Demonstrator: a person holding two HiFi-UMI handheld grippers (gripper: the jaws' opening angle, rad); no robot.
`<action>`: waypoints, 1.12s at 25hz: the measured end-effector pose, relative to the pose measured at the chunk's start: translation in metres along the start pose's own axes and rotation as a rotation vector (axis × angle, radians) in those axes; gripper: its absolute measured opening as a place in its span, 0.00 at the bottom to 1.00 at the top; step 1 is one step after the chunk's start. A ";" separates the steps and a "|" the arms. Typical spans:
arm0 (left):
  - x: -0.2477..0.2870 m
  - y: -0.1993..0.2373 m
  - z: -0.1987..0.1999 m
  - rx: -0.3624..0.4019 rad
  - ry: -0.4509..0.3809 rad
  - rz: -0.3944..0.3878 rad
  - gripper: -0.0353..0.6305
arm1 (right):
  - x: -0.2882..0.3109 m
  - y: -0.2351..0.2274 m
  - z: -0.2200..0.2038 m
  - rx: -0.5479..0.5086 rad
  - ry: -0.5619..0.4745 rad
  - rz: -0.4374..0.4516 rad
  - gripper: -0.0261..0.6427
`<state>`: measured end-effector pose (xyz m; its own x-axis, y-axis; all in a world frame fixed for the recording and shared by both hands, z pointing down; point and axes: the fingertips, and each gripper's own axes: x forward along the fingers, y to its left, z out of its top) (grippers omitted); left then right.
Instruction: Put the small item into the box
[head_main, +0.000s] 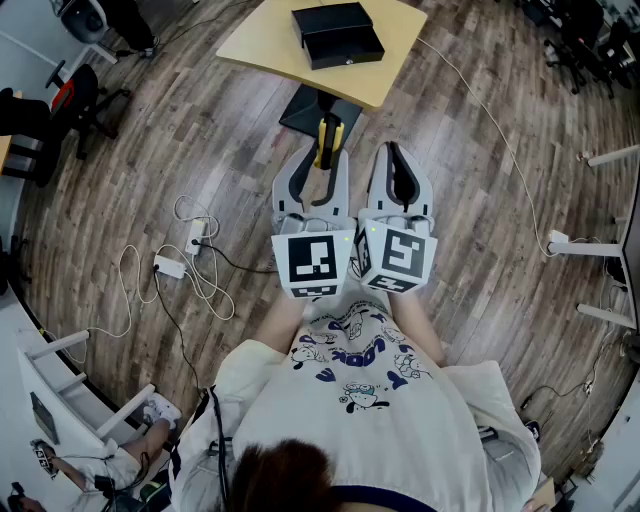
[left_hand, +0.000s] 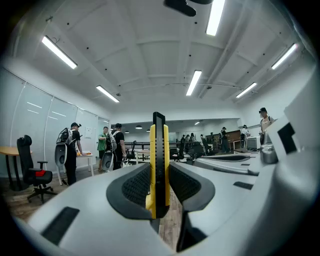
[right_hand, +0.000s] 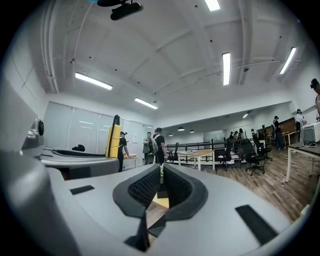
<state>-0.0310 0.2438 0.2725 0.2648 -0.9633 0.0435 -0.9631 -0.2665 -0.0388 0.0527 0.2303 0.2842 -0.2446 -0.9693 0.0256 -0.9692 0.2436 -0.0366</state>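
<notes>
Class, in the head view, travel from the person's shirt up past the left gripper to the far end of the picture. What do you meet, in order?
Printed shirt → left gripper → yellow-and-black item in its jaws → wooden table → black box.

Brown wood-plank floor (head_main: 480, 200) is filling most of the head view. Light wooden tabletop (head_main: 262, 40) is sitting top centre. White power strip (head_main: 170, 267) w/ tangled white cables (head_main: 205, 285) is lying centre-left. Black office chair w/ red seat (head_main: 75, 100) is standing upper left. In the left gripper view, people w/ backpacks (left_hand: 70, 150) are standing at left, and long ceiling strip lights (left_hand: 194, 82) are glowing overhead. In the right gripper view, black swivel chairs (right_hand: 252, 155) are standing right of centre, nr a light wood desk (right_hand: 200, 153).
</notes>
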 end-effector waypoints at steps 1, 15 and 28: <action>0.001 0.002 0.000 0.001 -0.001 0.000 0.24 | 0.002 0.001 0.000 -0.001 0.000 0.000 0.10; 0.018 0.023 -0.003 -0.011 0.000 -0.006 0.24 | 0.022 0.007 -0.001 -0.006 -0.016 -0.017 0.10; 0.035 0.051 -0.020 -0.025 0.031 -0.022 0.24 | 0.046 0.016 -0.018 0.020 0.018 -0.050 0.10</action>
<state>-0.0721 0.1973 0.2915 0.2848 -0.9556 0.0750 -0.9580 -0.2865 -0.0129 0.0257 0.1899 0.3031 -0.1964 -0.9794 0.0460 -0.9795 0.1939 -0.0544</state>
